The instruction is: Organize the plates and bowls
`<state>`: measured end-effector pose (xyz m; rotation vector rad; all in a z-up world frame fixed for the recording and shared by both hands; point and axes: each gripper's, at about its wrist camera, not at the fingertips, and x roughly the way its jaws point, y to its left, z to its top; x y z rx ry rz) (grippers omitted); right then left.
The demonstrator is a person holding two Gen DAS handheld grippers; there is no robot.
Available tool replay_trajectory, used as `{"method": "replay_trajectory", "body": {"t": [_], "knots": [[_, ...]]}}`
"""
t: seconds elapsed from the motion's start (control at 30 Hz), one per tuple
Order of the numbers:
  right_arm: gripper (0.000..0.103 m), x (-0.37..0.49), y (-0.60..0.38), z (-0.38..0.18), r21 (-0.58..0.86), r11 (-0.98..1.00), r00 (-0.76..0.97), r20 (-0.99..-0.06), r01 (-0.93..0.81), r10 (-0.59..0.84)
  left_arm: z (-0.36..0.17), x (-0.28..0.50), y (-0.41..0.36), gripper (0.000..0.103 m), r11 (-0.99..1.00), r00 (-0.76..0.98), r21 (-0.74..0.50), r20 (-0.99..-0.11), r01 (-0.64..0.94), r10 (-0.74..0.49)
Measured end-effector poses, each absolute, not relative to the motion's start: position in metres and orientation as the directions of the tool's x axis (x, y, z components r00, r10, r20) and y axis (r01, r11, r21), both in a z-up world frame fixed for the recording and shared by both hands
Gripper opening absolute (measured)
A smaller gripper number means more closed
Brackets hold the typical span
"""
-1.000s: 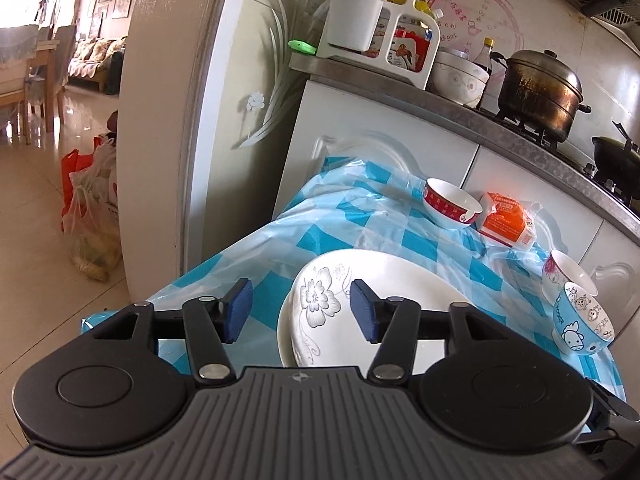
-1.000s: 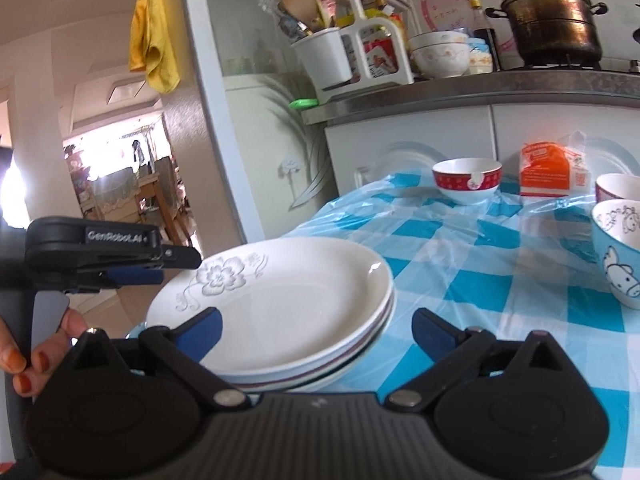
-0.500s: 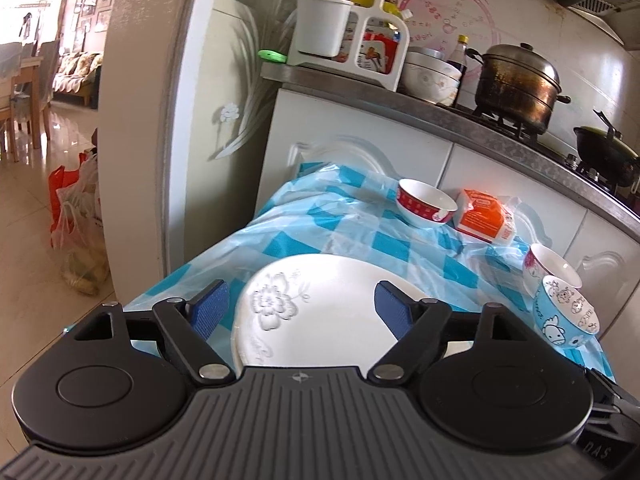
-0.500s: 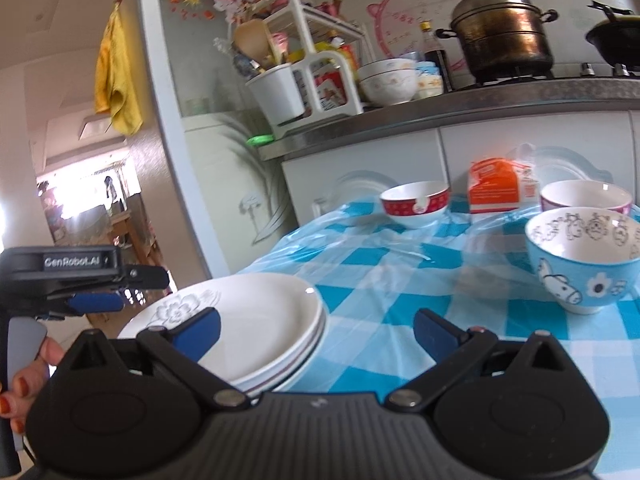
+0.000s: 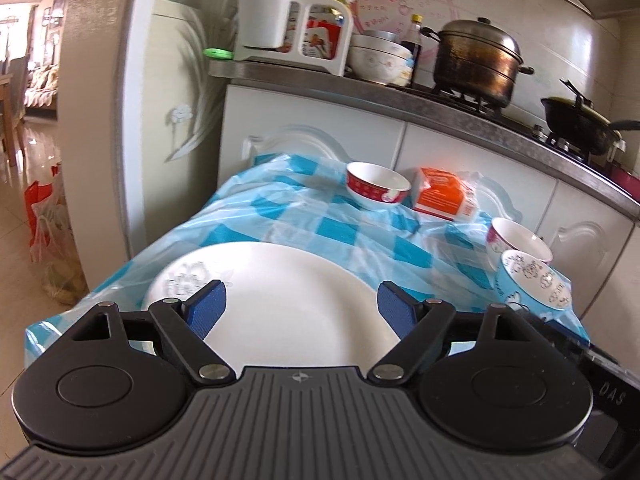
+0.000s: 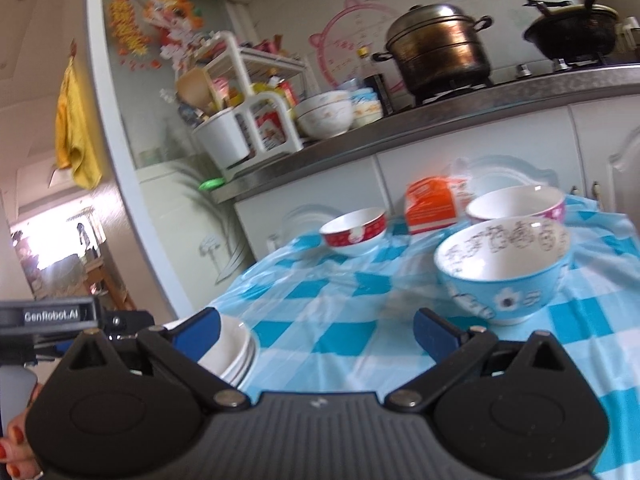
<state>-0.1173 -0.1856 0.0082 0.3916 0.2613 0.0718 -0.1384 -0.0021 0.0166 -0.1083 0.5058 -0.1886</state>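
A stack of white plates (image 5: 280, 272) with a grey flower print lies at the near left corner of the blue-checked table (image 5: 280, 216). My left gripper (image 5: 301, 294) hovers over the stack's near edge. Its jaws are opening, with the plate beneath the gap and neither pad touching it. My right gripper (image 6: 316, 320) is open over bare cloth, the plates (image 6: 236, 344) at its left finger. A blue cartoon bowl (image 6: 504, 276) stands just ahead to the right, a pink-rimmed bowl (image 6: 516, 204) behind it. A red bowl (image 6: 354, 232) stands at the far edge.
An orange packet (image 6: 430, 206) lies beside the red bowl (image 5: 376, 186). White cabinets and a counter with a steel pot (image 5: 476, 62), a wok, a utensil rack and stacked bowls run behind the table. A fridge and bags on the floor are at left. A hand (image 6: 16, 448) holds the left gripper.
The left jaws have spread much wider over the plates. The right gripper has swung to the right: the plates slid to its left side and the blue bowl came close ahead.
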Motion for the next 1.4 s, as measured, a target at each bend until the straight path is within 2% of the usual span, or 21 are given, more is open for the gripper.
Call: {"method": "replay_trajectory", "body": {"t": [0.43,0.63,0.77,0.93,1.17,1.33,1.4], "knots": [[0.102,-0.138,-0.255,0.013,0.457,0.877,0.983,-0.160,0.151,-0.087,0.014,-0.129,-0.044,0.103,0.953,0.805,-0.185,-0.512,0.238,-0.301],[0.102,-0.135,-0.306,0.015,0.552,0.800,0.972,-0.122,0.235,-0.201,0.020,-0.106,-0.064,0.103,0.929,0.755,-0.244,-0.543,0.277,-0.367],[0.102,-0.123,-0.346,0.012,0.630,0.724,0.959,-0.150,0.280,-0.240,0.028,-0.085,-0.082,0.103,0.918,0.728,-0.274,-0.560,0.289,-0.396],[0.102,-0.104,-0.388,-0.003,0.744,0.611,0.962,-0.183,0.270,-0.202,0.033,-0.054,-0.111,0.103,0.912,0.707,-0.283,-0.576,0.298,-0.410],[0.098,-0.074,-0.409,-0.023,0.796,0.551,0.968,-0.208,0.250,-0.140,0.031,-0.014,-0.162,0.103,0.897,0.668,-0.253,-0.601,0.363,-0.439],[0.097,-0.054,-0.419,-0.033,0.838,0.499,0.975,-0.207,0.220,-0.082,0.023,0.016,-0.195,0.097,0.885,0.634,-0.236,-0.626,0.401,-0.454],[0.097,-0.046,-0.421,-0.037,0.849,0.484,0.976,-0.208,0.211,-0.061,0.017,0.030,-0.207,0.092,0.875,0.601,-0.253,-0.646,0.412,-0.470]]}}
